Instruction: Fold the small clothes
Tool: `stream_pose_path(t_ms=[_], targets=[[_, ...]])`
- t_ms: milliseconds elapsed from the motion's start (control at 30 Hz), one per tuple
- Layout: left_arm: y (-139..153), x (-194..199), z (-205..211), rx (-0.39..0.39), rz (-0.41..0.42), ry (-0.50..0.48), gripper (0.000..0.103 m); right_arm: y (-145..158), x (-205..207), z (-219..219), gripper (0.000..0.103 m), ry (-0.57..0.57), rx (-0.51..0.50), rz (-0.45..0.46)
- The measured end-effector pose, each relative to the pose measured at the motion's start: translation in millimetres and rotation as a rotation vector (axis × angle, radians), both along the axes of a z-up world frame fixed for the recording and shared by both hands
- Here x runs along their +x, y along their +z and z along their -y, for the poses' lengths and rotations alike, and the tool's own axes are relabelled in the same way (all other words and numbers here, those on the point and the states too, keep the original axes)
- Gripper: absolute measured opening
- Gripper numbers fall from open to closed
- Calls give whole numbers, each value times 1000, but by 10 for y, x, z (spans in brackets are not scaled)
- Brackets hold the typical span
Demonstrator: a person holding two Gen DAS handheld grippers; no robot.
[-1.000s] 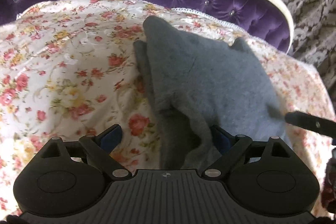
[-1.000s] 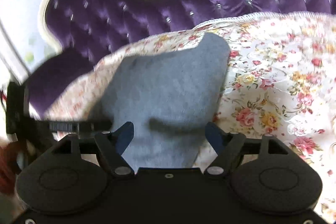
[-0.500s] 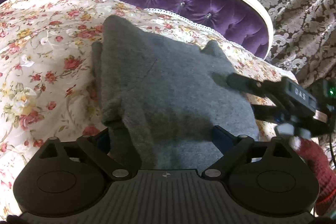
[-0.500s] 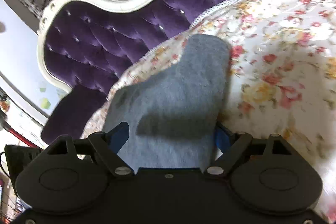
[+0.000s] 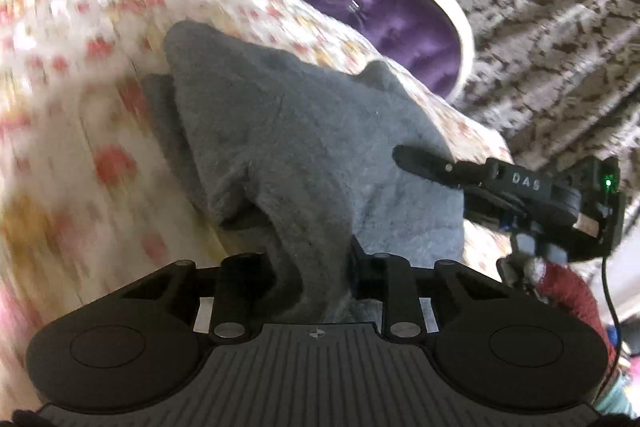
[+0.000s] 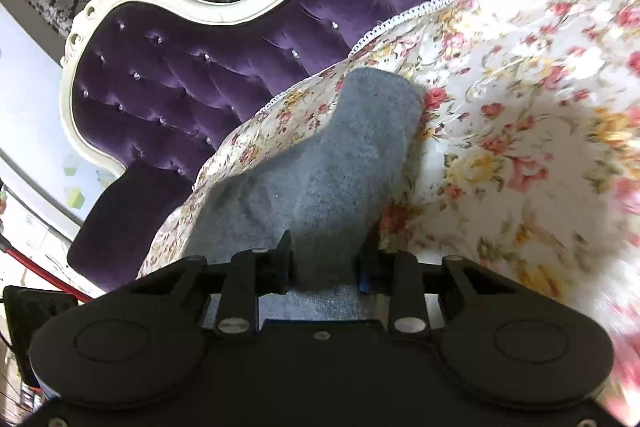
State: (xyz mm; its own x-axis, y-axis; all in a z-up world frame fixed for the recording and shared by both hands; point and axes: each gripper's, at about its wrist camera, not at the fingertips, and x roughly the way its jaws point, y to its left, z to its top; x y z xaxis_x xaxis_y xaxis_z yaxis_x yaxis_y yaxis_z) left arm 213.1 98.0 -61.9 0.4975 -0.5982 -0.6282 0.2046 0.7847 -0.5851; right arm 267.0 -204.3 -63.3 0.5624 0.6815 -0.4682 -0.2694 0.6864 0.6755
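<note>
A grey fleece garment lies flat on a floral bedspread, with one pointed corner far from me. My left gripper has a raised fold of the garment's near edge bunched between its fingers, and its jaws are closing on that fold. In the same view my right gripper comes in from the right, one finger lying over the garment's right edge. In the right wrist view the right gripper is closing too, and grey cloth fills the gap between its fingers.
A purple tufted headboard with a white frame stands behind the bed, with patterned grey curtain beyond it. A hand in a dark red glove holds the right gripper. The bedspread's lace edge runs close behind the garment.
Both grippers moved in onto the garment's near edge and their jaws narrowed from wide apart onto the cloth. The right gripper came further over the garment's right side.
</note>
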Motion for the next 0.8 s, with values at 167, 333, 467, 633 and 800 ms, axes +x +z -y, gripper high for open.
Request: stream_pose_path(t_ms=[167, 333, 467, 633, 800], targets=[[51, -561, 304, -10, -12, -81, 28, 197, -540, 286, 40, -1, -66, -19], [104, -1076, 641, 73, 35, -131, 30, 187, -1198, 661, 41, -29, -85, -75], [26, -1364, 796, 232, 98, -69, 44, 129, -1608, 880, 46, -89, -132, -72], [23, -1698, 765, 423, 183, 19, 60, 35, -1868, 972, 55, -210, -283, -19], [363, -1865, 669, 491, 275, 122, 58, 148, -2010, 963, 55, -248, -312, 98]])
